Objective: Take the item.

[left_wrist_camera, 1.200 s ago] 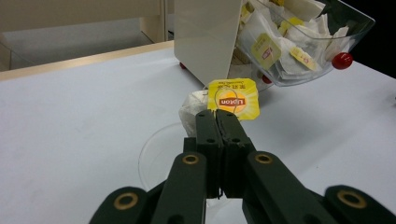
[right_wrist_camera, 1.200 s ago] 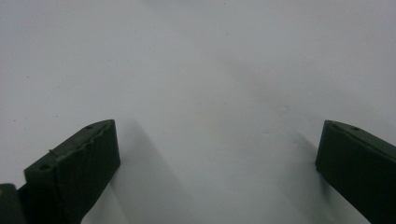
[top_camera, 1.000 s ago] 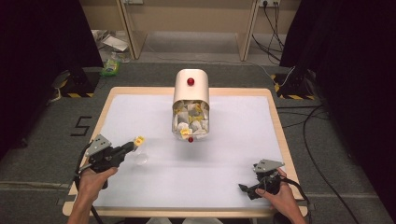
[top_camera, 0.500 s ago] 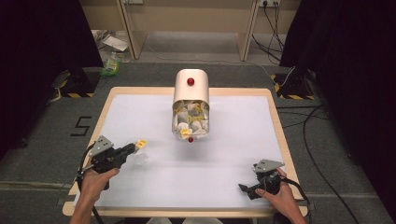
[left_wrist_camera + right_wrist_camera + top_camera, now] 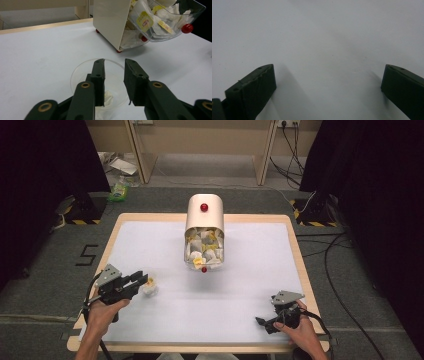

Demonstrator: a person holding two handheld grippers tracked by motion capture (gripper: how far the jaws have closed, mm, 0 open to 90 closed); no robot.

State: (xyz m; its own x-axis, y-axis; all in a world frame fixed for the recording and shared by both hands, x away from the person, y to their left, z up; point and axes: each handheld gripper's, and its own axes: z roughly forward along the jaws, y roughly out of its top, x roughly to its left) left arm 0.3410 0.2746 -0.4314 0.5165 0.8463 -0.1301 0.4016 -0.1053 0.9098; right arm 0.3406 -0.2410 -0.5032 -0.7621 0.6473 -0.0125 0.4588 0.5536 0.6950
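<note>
Teabag [image 5: 108, 97], white and crumpled, lies in a clear dish [image 5: 80, 75] under the left claw [image 5: 114, 62], just released.

You see a matt white sheet [image 5: 240, 310] covering the table, with a smooth pale wood rim [image 5: 295, 245] at its edges. The dispenser [image 5: 204, 215] has a satin cream shell and a glossy clear plastic bin [image 5: 185, 12] with shiny red knobs. The sachets [image 5: 202, 247] look like thin paper. The dish [image 5: 82, 75] is clear, glossy plastic. The gripper jaws are matt black plastic.
</note>
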